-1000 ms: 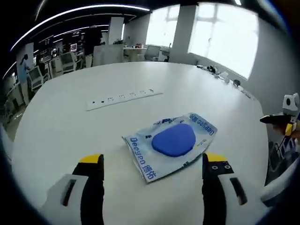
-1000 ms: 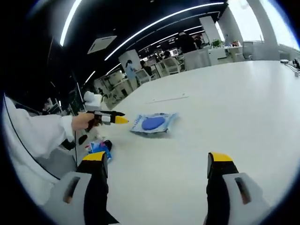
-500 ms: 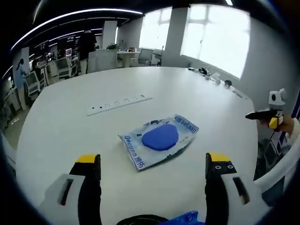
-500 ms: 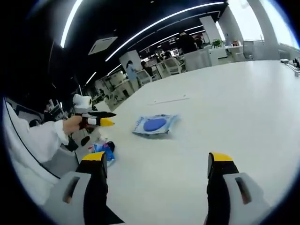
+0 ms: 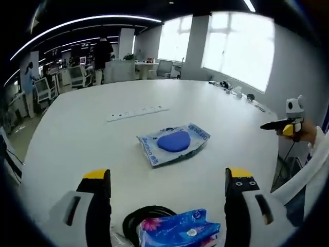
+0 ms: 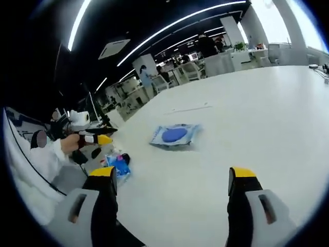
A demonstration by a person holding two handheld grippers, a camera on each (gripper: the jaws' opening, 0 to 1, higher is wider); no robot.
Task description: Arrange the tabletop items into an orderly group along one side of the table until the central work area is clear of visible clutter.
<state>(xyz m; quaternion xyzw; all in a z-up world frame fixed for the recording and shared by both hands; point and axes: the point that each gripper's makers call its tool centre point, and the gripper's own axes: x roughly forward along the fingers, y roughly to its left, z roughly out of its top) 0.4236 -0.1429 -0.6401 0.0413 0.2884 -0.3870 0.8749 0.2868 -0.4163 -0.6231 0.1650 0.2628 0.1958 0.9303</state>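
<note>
I'm over a big white round-edged table, matte and mostly bare. Using the blue-and-white packet as my landmark: it lies flat near the table's middle, a blue oval on a white printed wrapper, also visible in the right gripper view.

Left gripper: jaws spread wide, yellow tips, nothing between them, hovering above the near edge well short of the packet. Just below the jaws, on my side of the packet, a blue tissue pack with a flower print sits against a black round thing; I can't tell what that one is. Both show small in the right gripper view too, tissue pack at the table edge, well apart from the packet.

Right gripper: jaws also wide apart, empty, over bare tabletop on the near side of the packet.

Beyond the packet, a white power strip is set in the surface. Farther past it, near the far rim by the windows, small dark items, too small to identify.

Each gripper appears in the other's view, hand-held, off the table's side: the right one, the left one.

Room: open office, bright windows behind the packet, ceiling light strips, desks and chairs, people standing in the background.
</note>
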